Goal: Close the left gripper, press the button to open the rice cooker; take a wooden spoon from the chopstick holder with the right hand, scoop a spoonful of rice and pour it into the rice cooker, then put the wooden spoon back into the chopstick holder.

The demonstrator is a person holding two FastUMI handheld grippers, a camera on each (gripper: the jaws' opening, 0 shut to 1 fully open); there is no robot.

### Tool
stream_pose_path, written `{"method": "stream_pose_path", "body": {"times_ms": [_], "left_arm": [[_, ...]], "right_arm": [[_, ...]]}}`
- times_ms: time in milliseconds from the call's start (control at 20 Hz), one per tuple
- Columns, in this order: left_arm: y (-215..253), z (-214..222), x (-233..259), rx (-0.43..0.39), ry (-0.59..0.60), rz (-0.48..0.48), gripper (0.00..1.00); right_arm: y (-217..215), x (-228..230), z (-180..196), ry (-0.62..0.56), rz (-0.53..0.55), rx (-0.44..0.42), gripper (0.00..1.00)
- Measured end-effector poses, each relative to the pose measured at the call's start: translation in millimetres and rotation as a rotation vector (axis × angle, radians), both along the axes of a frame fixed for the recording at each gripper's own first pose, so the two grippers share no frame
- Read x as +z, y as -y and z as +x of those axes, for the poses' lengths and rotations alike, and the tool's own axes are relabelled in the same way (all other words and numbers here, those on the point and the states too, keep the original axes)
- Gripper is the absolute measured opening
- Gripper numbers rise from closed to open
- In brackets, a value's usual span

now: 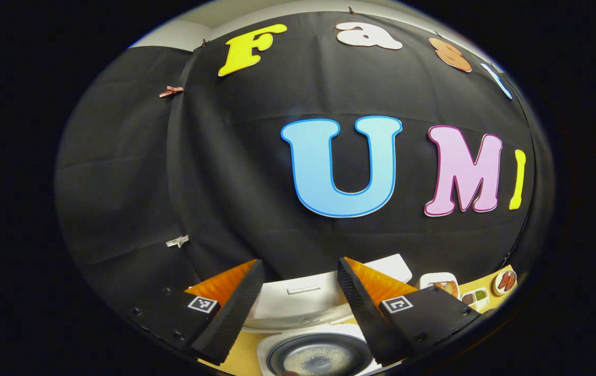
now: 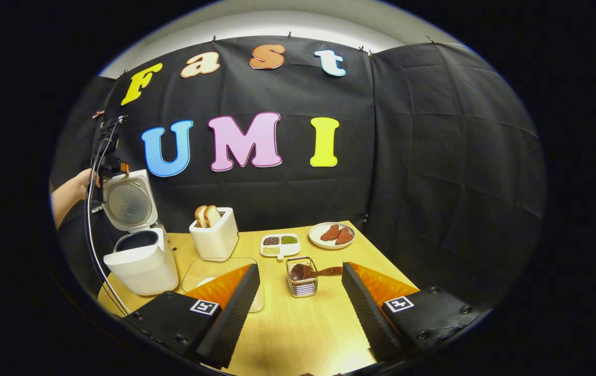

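A: Left gripper view first. What do you see?

B: The left gripper hangs above the rice cooker with its fingers spread wide and nothing between them. The lid stands raised behind the body, and the dark inner pot sits open right below, with pale grains on its bottom. Off to the right, on the wooden table, there is a small divided dish and a plate with reddish food.

A: And the right gripper view?

B: The right gripper is held low over the table, also released, its fingers apart and holding nothing. Between them, farther off, stands the wire chopstick holder, and the wooden spoon lies across its top, bowl to the left, handle pointing right.

A: Where is the cooker from here?

B: At the left edge of the table, the rice cooker has its lid up. Beside the lid is a person's hand holding the other gripper; I cannot tell its finger state from this view. Next to the cooker stands a white toaster with bread in it, then the divided dish and the plate. A clear container sits just behind the gripper's left finger.
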State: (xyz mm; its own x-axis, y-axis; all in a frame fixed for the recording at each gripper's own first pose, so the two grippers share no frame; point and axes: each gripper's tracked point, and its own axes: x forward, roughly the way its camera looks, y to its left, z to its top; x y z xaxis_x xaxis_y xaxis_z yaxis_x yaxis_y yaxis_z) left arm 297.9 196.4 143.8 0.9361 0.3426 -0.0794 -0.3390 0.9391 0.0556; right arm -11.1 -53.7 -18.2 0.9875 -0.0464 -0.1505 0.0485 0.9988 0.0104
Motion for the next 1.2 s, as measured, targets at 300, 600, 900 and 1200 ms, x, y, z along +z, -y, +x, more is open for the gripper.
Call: {"method": "stream_pose_path", "body": {"times_ms": [300,600,900,1200], "left_arm": [[27,-40,-27,0.016,-0.094,-0.045,0.99],[59,-82,-81,0.036,-0.169,-0.089,0.99],[84,-109,-148,0.056,-0.242,-0.141,1.0],[94,-113,-188,0.052,-0.239,-0.17,1.0]], "right_arm": [[5,-9,9,0.002,-0.016,0.071,0.98],[-2,-29,31,-0.056,0.062,0.154,0.99],[-4,-49,45,-0.117,0.053,0.27,0.98],[11,-67,56,-0.159,0.06,0.32,0.98]]}}
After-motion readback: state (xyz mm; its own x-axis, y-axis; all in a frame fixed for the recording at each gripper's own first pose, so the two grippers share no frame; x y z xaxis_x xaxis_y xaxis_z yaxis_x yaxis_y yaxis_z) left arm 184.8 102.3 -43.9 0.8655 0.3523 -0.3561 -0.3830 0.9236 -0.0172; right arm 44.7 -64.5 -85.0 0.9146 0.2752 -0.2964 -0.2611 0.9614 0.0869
